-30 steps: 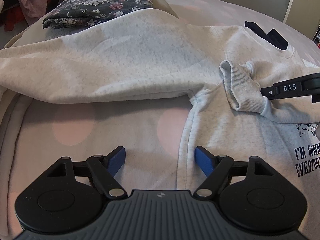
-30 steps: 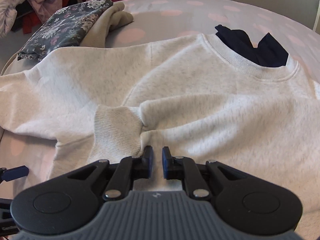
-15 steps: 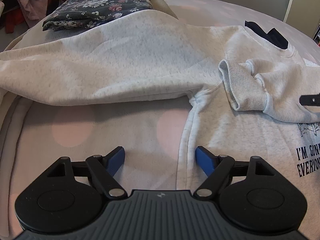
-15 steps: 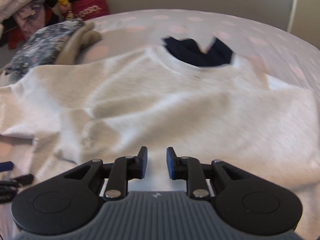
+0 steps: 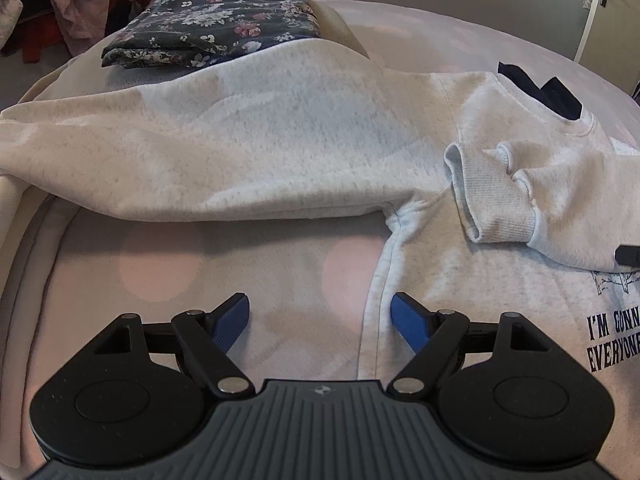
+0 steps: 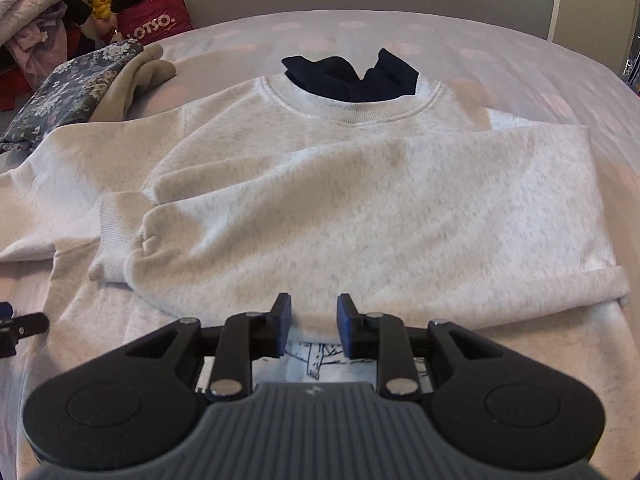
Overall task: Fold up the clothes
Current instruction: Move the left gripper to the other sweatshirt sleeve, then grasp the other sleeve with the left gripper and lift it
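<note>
A light grey sweatshirt point(image 5: 280, 140) with dark print lies flat on the bed. One sleeve point(image 6: 360, 220) is folded across its chest, its ribbed cuff point(image 5: 492, 208) resting near the opposite armpit. The other sleeve stretches out to the left. My left gripper point(image 5: 320, 316) stands wide open over the sweatshirt's side seam and holds nothing. My right gripper point(image 6: 314, 320) hovers at the folded sleeve's near edge; its jaws are opening and nothing is pressed between them. Its tip point(image 5: 628, 256) shows at the right edge of the left wrist view.
A navy garment point(image 6: 352, 76) lies at the collar. A folded floral cloth point(image 5: 216, 28) sits on a beige garment point(image 6: 136, 76) at the back left. Piled clothes, toys and a red bag point(image 6: 152, 20) stand beyond the pink-dotted sheet point(image 5: 160, 264). A door point(image 5: 600, 4) is at the right.
My right gripper has let go of the sleeve cuff, drawn back to the right along the folded sleeve, and its jaws have widened. The left gripper has stayed put.
</note>
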Action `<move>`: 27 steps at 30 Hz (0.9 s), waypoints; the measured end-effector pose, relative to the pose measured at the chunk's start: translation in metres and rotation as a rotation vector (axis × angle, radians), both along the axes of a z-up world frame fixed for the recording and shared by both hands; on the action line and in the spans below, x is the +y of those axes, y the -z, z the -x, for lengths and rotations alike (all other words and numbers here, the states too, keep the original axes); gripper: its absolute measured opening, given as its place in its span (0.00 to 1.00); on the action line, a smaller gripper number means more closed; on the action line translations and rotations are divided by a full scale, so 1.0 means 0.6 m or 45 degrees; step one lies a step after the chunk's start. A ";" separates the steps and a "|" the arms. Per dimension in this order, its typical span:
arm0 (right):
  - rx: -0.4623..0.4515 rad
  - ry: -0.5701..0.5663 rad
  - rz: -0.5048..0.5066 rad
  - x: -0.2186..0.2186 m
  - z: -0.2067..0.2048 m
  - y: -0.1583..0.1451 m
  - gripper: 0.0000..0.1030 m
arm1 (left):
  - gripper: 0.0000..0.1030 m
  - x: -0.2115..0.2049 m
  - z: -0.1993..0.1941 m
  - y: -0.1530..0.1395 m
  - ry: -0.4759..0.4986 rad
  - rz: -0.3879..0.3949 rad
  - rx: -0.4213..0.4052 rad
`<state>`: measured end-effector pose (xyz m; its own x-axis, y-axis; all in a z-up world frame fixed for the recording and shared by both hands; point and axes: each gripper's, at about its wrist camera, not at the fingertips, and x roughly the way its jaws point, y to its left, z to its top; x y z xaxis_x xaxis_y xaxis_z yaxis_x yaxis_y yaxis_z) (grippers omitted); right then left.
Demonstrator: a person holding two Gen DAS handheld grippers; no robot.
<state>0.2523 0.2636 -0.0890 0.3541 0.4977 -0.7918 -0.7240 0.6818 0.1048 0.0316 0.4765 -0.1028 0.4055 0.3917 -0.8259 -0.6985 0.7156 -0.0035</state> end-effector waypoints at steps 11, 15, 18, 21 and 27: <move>0.065 -0.160 -0.068 0.024 0.082 -0.024 0.34 | 0.75 0.059 0.079 -0.062 -0.259 -0.066 -0.116; 0.076 -0.222 -0.090 0.039 0.108 -0.033 0.36 | 0.75 0.081 0.103 -0.071 -0.352 -0.104 -0.175; 0.091 -0.244 -0.100 0.042 0.120 -0.039 0.36 | 0.70 0.106 0.120 -0.063 -0.446 -0.111 -0.209; 0.116 -0.249 -0.090 0.040 0.128 -0.039 0.37 | 0.64 0.137 0.134 -0.051 -0.546 -0.066 -0.275; 0.130 -0.277 -0.034 0.039 0.142 -0.034 0.38 | 0.55 0.191 0.155 -0.028 -0.645 0.003 -0.410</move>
